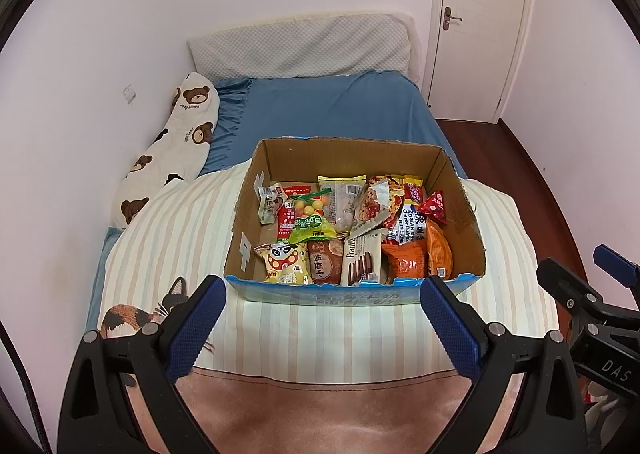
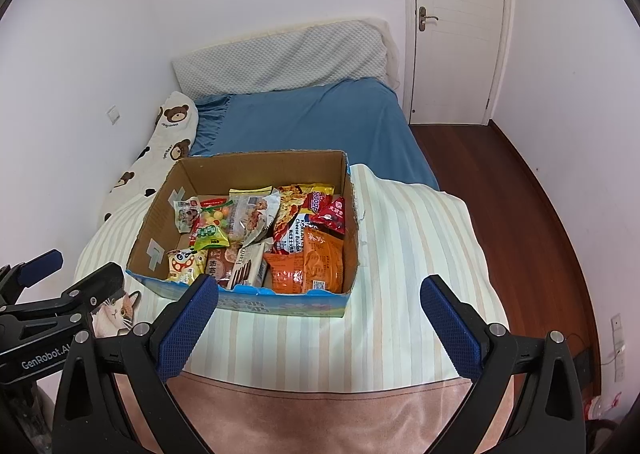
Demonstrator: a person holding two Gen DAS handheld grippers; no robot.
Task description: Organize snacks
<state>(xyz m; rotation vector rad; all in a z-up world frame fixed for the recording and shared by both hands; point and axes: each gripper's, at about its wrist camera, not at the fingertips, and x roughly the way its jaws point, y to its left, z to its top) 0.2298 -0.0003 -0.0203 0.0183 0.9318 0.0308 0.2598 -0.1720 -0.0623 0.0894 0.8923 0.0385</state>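
Observation:
An open cardboard box point(image 1: 466, 214) with a blue front sits on a striped quilt on the bed; it also shows in the right wrist view point(image 2: 154, 230). It holds several snack packets: orange packets point(image 1: 404, 260) at the right, a yellow cartoon bag point(image 1: 284, 262), a brown Franzz biscuit pack point(image 1: 362, 260), a green packet point(image 1: 312, 228). My left gripper point(image 1: 324, 294) is open and empty, just in front of the box. My right gripper point(image 2: 320, 294) is open and empty, in front of the box's right corner.
Striped quilt point(image 1: 180, 238) covers the near bed; a blue sheet point(image 1: 328, 110) and grey pillow point(image 1: 300, 46) lie beyond. A bear-print pillow point(image 1: 172, 146) lies along the left wall. Wooden floor point(image 2: 500, 194) and a white door point(image 2: 456, 22) are at right.

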